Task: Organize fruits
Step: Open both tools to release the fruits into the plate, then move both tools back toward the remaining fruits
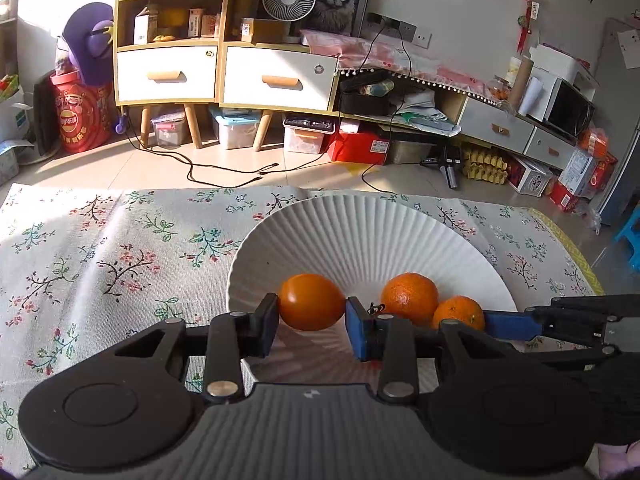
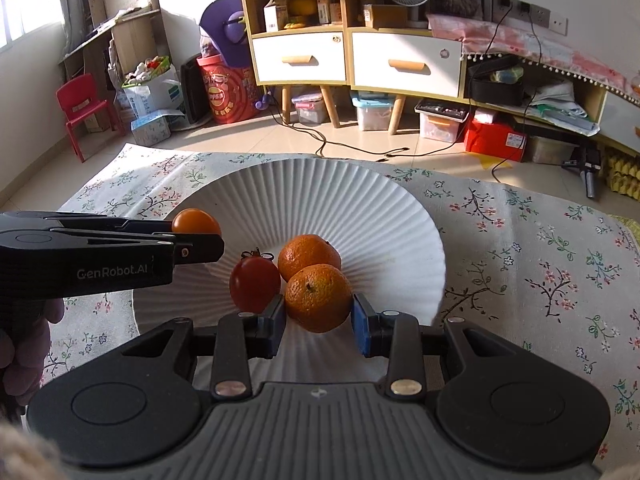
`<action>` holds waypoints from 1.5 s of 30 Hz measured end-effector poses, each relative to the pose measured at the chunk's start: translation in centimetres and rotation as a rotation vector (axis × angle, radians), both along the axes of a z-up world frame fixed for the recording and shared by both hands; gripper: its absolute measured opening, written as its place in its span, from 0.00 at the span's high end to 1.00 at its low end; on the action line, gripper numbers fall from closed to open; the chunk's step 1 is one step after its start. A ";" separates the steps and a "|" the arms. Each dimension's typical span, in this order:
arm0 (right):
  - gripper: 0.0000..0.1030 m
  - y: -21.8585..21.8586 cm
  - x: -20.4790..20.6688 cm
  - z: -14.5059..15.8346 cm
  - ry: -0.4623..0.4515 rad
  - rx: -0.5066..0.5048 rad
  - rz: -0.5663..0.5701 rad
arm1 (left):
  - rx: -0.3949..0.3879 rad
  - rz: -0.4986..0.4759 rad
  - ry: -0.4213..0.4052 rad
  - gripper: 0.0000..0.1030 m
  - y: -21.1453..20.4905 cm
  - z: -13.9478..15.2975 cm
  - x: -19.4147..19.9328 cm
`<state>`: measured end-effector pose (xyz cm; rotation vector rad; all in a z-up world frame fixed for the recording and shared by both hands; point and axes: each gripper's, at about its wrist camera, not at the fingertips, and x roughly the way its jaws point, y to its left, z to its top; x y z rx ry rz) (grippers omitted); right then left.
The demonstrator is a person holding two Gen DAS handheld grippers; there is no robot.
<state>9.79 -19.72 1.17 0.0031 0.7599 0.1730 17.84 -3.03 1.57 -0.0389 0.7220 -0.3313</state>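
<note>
left hand-held gripper point(image 1: 312, 322) clamps smooth orange tomato point(image 1: 311, 301), right hand-held gripper point(image 2: 319, 322) clamps dimpled mandarin point(image 2: 318, 297)

**Black claws, blue pads**

Matte black plastic left claw point(image 1: 312, 326) and right claw point(image 2: 319, 320): ribbed grey base, round side discs, silver rivets, blue-faced fingers point(image 2: 362, 330). White "GenRobot.AI" lettering along the left claw's side.

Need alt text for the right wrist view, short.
The right gripper holds a mandarin over a ribbed white plate, beside a second mandarin and a red tomato. At left, the left gripper holds an orange tomato. Floral tablecloth beneath.
</note>
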 end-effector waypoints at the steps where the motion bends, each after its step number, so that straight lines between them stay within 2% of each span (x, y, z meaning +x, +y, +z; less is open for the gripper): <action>1: 0.69 0.0 0.0 -0.1 0.001 -0.002 0.000 | 0.003 -0.001 -0.003 0.74 -0.1 0.0 0.2; 10: 0.67 0.1 0.1 -0.1 -0.005 -0.007 0.009 | 0.009 -0.023 -0.022 0.73 -0.2 -0.2 0.5; 14: 0.67 0.1 0.1 0.1 -0.005 0.000 0.010 | 0.008 -0.017 -0.028 0.68 0.1 0.1 0.2; 16: 0.59 0.1 0.0 0.2 -0.008 0.001 0.009 | 0.007 -0.013 -0.030 0.66 0.3 0.3 0.0; 26: 0.40 0.0 -1.5 1.6 -0.017 0.030 -0.009 | 0.018 0.011 -0.049 0.42 1.7 1.9 -1.8; 30: 0.35 -0.1 -2.5 2.2 -0.025 0.043 -0.022 | 0.022 0.027 -0.059 0.29 2.5 2.8 -2.8; 38: 0.26 0.1 -4.3 3.2 -0.024 0.060 -0.040 | 0.040 0.033 -0.029 0.17 4.1 2.7 -5.2; 45: 0.19 1.0 -5.4 3.1 -0.015 0.053 -0.031 | 0.072 0.043 -0.006 0.12 5.3 2.2 -7.1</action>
